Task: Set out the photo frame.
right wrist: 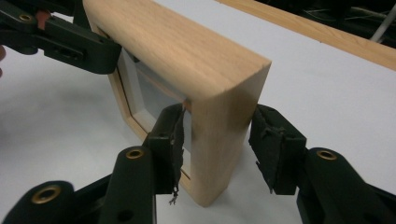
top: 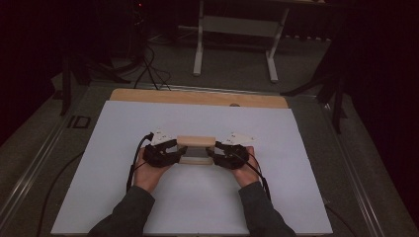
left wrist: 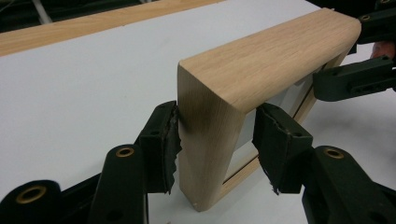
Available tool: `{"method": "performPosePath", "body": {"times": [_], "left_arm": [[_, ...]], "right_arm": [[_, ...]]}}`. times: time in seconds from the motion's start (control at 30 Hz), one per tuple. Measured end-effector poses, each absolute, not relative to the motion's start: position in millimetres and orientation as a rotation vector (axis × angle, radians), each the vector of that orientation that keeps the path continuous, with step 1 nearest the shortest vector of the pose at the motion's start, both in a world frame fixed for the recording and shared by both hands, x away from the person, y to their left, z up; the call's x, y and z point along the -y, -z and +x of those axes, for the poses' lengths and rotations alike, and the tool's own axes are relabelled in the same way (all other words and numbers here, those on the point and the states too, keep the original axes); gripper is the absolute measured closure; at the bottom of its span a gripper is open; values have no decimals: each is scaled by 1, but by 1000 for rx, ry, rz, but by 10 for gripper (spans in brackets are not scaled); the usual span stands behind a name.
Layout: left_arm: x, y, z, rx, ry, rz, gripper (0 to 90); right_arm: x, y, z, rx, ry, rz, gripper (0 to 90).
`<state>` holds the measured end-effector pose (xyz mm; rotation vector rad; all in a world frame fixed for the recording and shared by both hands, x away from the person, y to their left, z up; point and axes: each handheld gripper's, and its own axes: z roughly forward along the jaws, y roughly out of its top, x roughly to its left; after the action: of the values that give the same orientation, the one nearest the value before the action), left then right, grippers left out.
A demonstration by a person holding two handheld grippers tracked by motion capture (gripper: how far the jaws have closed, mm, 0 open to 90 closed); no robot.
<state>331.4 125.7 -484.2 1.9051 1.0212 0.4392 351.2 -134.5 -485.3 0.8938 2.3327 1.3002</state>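
Frame point(top: 196, 149) stands upright at centre, left gripper point(left wrist: 215, 144) and right gripper point(right wrist: 217, 144) straddling its ends, pads not quite clamped. Uneven closing could tip it.

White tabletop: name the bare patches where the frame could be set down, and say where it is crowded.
Bare white tabletop lies between the wooden frame and the far wooden edge strip, and wide to either side. It is crowded around the frame, with the left gripper and right gripper at its ends.
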Motion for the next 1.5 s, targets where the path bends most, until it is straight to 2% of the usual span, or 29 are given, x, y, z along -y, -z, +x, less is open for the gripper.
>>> {"method": "performPosePath", "body": {"times": [0.6, 0.8, 1.5], "left_arm": [[-124, 497, 333, -1088, -421, 1919, 533], [-122, 501, 334, -1103, -423, 1930, 531], [-123, 502, 334, -1101, -429, 1932, 530]], "right_arm": [[138, 487, 354, -2300, -1304, 932, 594], [136, 492, 358, -2282, -1282, 962, 655], [130, 509, 362, -2257, -1309, 1096, 616]]}}
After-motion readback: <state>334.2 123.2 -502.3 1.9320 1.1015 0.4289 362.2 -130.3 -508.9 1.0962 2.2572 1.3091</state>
